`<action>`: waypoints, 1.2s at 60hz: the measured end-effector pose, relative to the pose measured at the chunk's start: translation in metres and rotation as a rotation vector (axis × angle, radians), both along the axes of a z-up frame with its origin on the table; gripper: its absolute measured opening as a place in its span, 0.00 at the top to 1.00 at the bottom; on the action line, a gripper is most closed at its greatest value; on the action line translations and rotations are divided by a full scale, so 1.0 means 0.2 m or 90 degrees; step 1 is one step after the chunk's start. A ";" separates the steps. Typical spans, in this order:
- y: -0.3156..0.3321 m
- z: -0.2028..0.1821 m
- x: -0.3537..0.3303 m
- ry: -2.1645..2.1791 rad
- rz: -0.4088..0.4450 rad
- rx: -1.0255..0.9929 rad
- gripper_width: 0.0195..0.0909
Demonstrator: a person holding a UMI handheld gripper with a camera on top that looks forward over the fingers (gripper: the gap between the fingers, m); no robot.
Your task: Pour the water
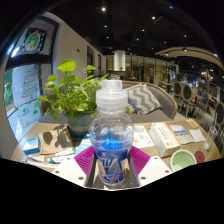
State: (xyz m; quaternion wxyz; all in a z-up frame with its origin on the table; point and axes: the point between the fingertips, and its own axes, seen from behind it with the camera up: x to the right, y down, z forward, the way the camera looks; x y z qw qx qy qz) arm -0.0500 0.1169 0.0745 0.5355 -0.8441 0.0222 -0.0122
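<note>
Clear plastic, ribbed and blue-labelled, makes up the small water bottle with a white cap (110, 140) that stands upright in the gripper (110, 168). Its magenta pads (85, 160) press against the bottle's lower body from both sides, so the gripper is clenched on it. The cap appears to be on, and the upright hold suits carrying: nothing can spill until the bottle is tipped over a vessel.

Beyond the bottle lies a pale surface (150, 170) strewn with flat printed cards and leaflets (182, 131). A leafy green plant in a round pot (72, 95) stands towards the surface's far left. Near its right edge sit a round green cup (184, 158) and what looks like a reddish one (200, 156) just beside it; either may be the target of pouring, though I cannot tell which. Behind the bottle a cushion with a grey zigzag pattern (146, 97) rests on a seat.
</note>
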 end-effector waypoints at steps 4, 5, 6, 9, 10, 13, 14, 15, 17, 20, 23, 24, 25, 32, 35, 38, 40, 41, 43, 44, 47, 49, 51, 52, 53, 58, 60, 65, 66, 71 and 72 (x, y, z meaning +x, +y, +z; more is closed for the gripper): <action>0.01 0.00 -0.01 -0.012 0.012 0.005 0.60; 0.01 0.01 -0.01 -0.014 0.015 0.005 0.62; 0.01 0.01 -0.01 -0.016 0.017 0.004 0.64; 0.00 0.01 -0.02 -0.019 0.021 0.003 0.70; -0.01 0.02 -0.02 -0.018 0.023 0.002 0.71; -0.03 0.04 -0.04 -0.007 0.031 0.003 0.76; -0.03 0.05 -0.05 -0.003 0.034 0.004 0.81; -0.03 0.06 -0.05 -0.001 0.036 0.004 0.82; -0.05 0.08 -0.04 0.001 0.032 0.005 0.82; -0.07 0.12 -0.04 0.009 0.029 0.006 0.82; -0.09 0.18 -0.03 0.033 0.028 0.010 0.82; -0.09 0.20 -0.03 0.042 0.027 0.013 0.82; -0.10 0.23 -0.03 0.052 0.026 0.017 0.82; -0.14 0.44 -0.05 0.186 0.031 0.045 0.82; -0.16 0.52 -0.06 0.289 0.026 0.047 0.82; -0.17 0.58 -0.08 0.394 0.030 0.047 0.82; -0.17 0.63 -0.08 0.465 0.031 0.049 0.82; -0.18 0.66 -0.09 0.498 0.030 0.048 0.82; -0.18 0.68 -0.08 0.568 0.029 0.049 0.83; -0.18 0.69 -0.07 0.604 0.027 0.049 0.82; -0.18 0.72 -0.05 0.713 0.019 0.050 0.82; -0.18 0.74 -0.05 0.778 0.008 0.053 0.83; -0.18 0.73 -0.02 0.843 -0.001 0.052 0.83; -0.17 0.73 0.00 0.872 -0.009 0.053 0.83; -0.17 0.72 0.01 0.900 -0.015 0.054 0.83; -0.20 0.71 0.08 1.026 -0.047 0.047 0.83; -0.18 0.68 0.11 1.082 -0.055 0.043 0.82; -0.20 0.70 0.19 1.256 -0.080 0.041 0.83; -0.21 0.69 0.21 1.291 -0.087 0.045 0.83; -0.20 0.63 0.27 1.391 -0.121 0.057 0.83; -0.20 0.61 0.27 1.398 -0.130 0.057 0.83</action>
